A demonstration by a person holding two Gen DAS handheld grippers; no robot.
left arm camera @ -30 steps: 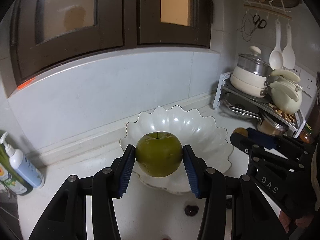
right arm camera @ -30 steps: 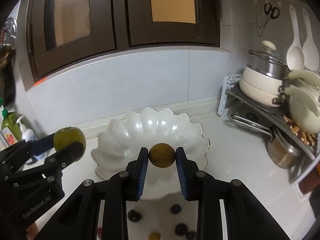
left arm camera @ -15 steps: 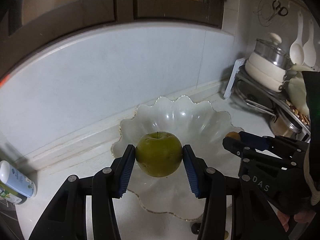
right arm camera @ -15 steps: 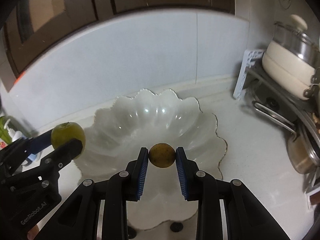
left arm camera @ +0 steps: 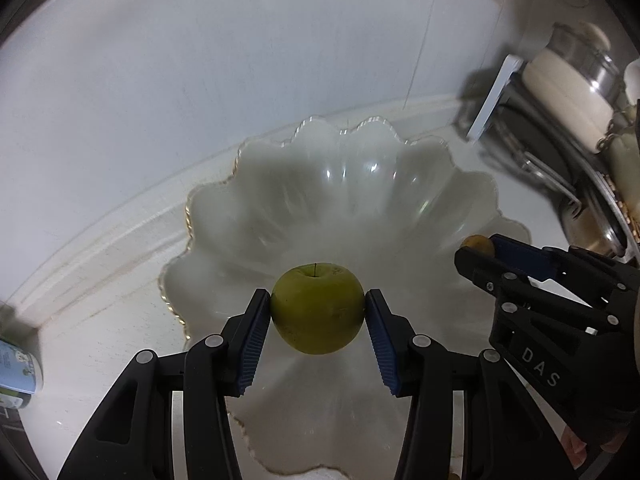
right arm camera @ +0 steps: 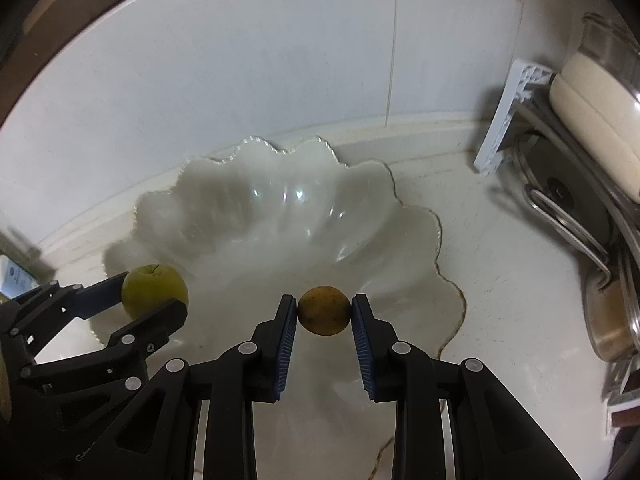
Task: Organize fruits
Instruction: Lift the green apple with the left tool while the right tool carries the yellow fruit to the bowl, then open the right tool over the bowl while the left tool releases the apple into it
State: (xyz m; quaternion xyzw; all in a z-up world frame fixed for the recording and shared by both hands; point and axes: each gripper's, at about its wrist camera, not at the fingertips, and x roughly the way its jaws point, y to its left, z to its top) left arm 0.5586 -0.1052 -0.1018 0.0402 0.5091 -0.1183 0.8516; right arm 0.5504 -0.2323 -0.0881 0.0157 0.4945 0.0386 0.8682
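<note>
A white scalloped bowl [left arm camera: 280,184] [right arm camera: 208,188] with a gold rim sits on the pale counter against the wall. My left gripper [left arm camera: 318,309] is shut on a green apple [left arm camera: 318,308] and hangs over the bowl's near half. My right gripper [right arm camera: 324,316] is shut on a small round yellow-brown fruit [right arm camera: 324,315], also above the bowl's near part. In the right wrist view the green apple [right arm camera: 154,290] and the left gripper [right arm camera: 148,300] show at the bowl's left rim. In the left wrist view the right gripper [left arm camera: 476,250] with the small fruit [left arm camera: 478,243] shows at the bowl's right edge.
A white rack [right arm camera: 508,116] with cream pots [right arm camera: 596,120] and metal pans [right arm camera: 568,208] stands at the right. A bottle [left arm camera: 16,372] lies at the far left edge. The tiled wall rises right behind the bowl.
Both grippers have come forward and down over the bowl and tilted more steeply. The cabinet doors have left view. Each fruit stays gripped.
</note>
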